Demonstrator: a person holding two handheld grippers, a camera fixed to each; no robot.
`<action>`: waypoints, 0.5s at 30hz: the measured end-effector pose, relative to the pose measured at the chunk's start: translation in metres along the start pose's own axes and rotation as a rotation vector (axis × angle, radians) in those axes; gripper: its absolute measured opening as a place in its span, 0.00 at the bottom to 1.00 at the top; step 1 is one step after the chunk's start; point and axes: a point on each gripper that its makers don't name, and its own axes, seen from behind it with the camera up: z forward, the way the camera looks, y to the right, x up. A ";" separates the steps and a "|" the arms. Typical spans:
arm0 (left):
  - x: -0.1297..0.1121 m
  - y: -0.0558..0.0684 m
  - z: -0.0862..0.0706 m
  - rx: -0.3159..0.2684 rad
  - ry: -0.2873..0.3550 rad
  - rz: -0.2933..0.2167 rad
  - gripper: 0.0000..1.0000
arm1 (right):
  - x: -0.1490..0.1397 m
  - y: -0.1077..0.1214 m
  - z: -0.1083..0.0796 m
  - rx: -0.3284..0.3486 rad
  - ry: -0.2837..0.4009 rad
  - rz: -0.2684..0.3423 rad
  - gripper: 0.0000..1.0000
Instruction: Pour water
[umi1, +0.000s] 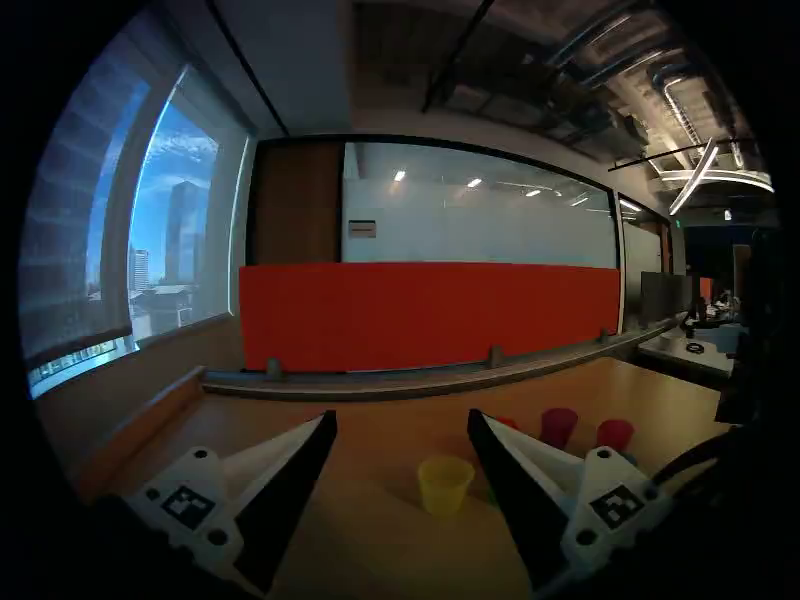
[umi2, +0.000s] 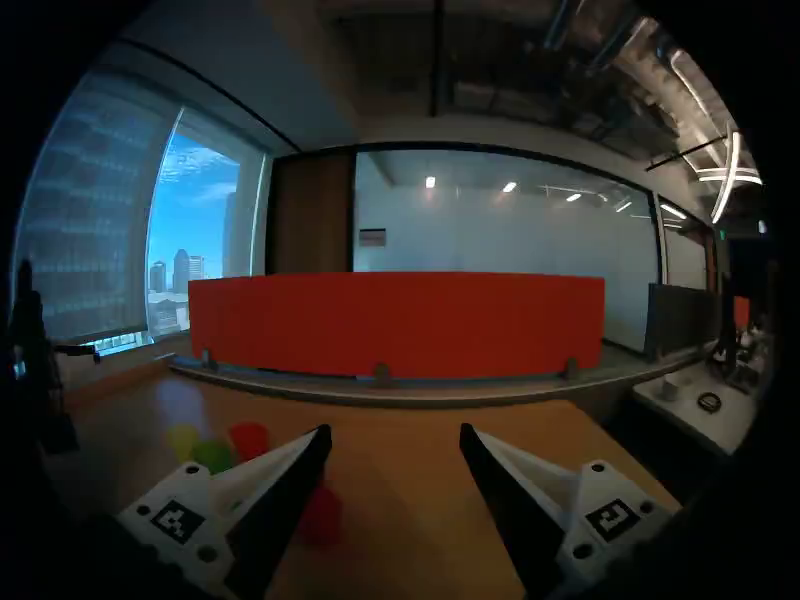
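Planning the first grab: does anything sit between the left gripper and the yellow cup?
Nothing visible does. The yellow cup stands on the desk just ahead, in line with the gap of the open left gripper. The dark red cup and red cup stand farther back, to its right.

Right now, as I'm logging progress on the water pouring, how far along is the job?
Nothing looks done yet. In hand: nothing; the left gripper and right gripper are both open and empty. The yellow cup, magenta cup and red cup stand upright on the wooden desk; whether any holds water is not visible. Grasping a cup and pouring are all left.
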 end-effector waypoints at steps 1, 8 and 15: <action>0.006 0.000 0.000 -0.002 -0.002 0.000 0.97 | 0.007 -0.001 0.000 0.006 -0.001 0.000 1.00; 0.040 0.001 0.005 -0.035 -0.040 -0.006 0.97 | 0.046 -0.013 0.002 0.061 -0.003 0.002 0.99; 0.051 0.014 0.008 -0.104 -0.049 -0.043 0.97 | 0.049 -0.025 0.005 0.106 -0.017 -0.014 0.99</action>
